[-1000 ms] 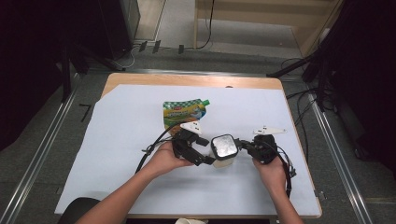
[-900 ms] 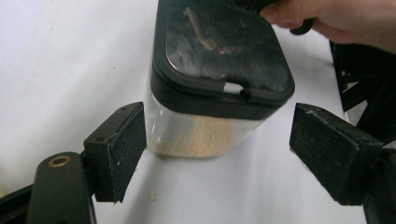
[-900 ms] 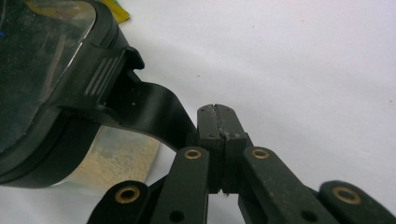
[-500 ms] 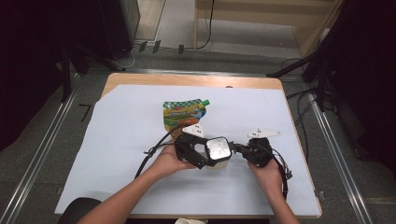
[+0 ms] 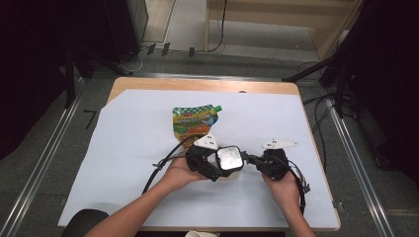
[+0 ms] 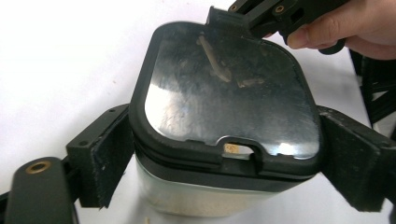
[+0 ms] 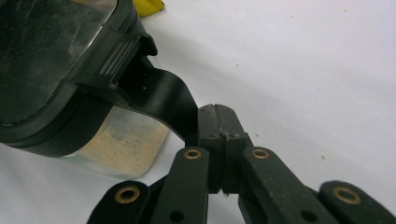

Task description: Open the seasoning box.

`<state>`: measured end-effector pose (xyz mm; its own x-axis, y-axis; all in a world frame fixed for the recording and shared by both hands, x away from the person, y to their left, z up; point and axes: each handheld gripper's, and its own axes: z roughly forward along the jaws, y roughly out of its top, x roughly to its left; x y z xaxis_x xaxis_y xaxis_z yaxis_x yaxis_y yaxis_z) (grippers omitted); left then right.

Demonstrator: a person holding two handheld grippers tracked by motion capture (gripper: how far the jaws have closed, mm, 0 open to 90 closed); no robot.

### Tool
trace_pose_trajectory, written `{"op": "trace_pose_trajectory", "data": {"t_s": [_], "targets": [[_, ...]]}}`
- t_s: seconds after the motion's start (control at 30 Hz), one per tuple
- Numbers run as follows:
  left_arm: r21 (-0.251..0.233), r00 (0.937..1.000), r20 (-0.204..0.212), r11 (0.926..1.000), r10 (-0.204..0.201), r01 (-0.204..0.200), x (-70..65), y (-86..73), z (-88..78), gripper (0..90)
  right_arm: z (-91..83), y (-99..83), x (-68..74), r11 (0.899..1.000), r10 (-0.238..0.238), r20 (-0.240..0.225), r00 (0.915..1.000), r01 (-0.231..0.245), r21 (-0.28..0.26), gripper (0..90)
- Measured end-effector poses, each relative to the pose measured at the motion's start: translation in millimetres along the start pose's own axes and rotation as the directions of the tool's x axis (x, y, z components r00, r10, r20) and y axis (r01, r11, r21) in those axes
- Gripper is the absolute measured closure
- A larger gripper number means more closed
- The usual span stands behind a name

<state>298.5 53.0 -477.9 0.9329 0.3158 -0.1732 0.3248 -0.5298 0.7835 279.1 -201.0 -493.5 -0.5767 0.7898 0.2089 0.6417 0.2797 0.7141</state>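
Landmark: a clear square container (image 5: 230, 168) with a black-rimmed lid stood near the front middle of the white sheet (image 5: 123, 148) covering the table.
Container contents: a pale tan powder lay along the bottom, seen through the clear wall (image 7: 126, 144) in the right gripper view.
Lid: a glossy, see-through panel in a black frame (image 6: 224, 98) sat on top of the container, smeared with a few streaks.
Left gripper: the left gripper (image 5: 210, 165) stood on the container's left side; in the left gripper view its jaws pressed on the two opposite walls just under the lid, clamping the container between them.
Right gripper: the right gripper (image 5: 252, 160) lay on the container's right side; its jaws were pressed together, pinching the black latch flap (image 7: 166, 100) that hung from the lid's edge.
Hands: the person's left hand (image 5: 178, 173) and right hand (image 5: 284, 185) held the grippers just in front of the container.
Pouch: a green and orange spouted pouch (image 5: 193, 121) lay flat behind the container, near but apart.
Cable: a black cable (image 5: 160, 165) trailed from the left gripper, to the left of the container.
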Motion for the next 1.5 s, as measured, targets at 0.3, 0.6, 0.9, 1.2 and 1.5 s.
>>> {"op": "trace_pose_trajectory", "data": {"t_s": [0.3,0.6,0.9,1.2,1.5], "targets": [[0.002,0.9980,-0.044,0.9990,0.045,-0.045,-6.1,1.9,-2.5,15.3,0.1,0.5,0.2,1.000,0.014,0.003,0.9999,-0.014,-0.014,90.0],[0.022,0.9952,-0.056,0.9966,0.081,-0.079,-10.4,4.1,-5.6,16.5,0.6,1.0,2.3,1.000,0.021,-0.001,0.9998,-0.021,-0.011,90.0],[0.024,0.9957,-0.053,0.9969,0.076,-0.075,-12.2,5.1,-7.2,16.6,0.0,0.1,4.6,1.000,0.019,0.006,0.9998,-0.019,-0.004,90.0],[-0.003,0.9965,-0.051,0.9978,0.067,-0.067,-17.1,11.9,-12.4,17.2,-0.3,-0.9,6.5,1.000,0.012,0.005,0.9999,-0.012,0.002,90.0],[-0.006,0.9968,-0.053,0.9982,0.059,-0.059,-19.0,18.8,-16.1,17.2,-0.9,-1.7,8.9,1.000,0.015,0.009,0.9998,-0.015,0.004,90.0]]}}
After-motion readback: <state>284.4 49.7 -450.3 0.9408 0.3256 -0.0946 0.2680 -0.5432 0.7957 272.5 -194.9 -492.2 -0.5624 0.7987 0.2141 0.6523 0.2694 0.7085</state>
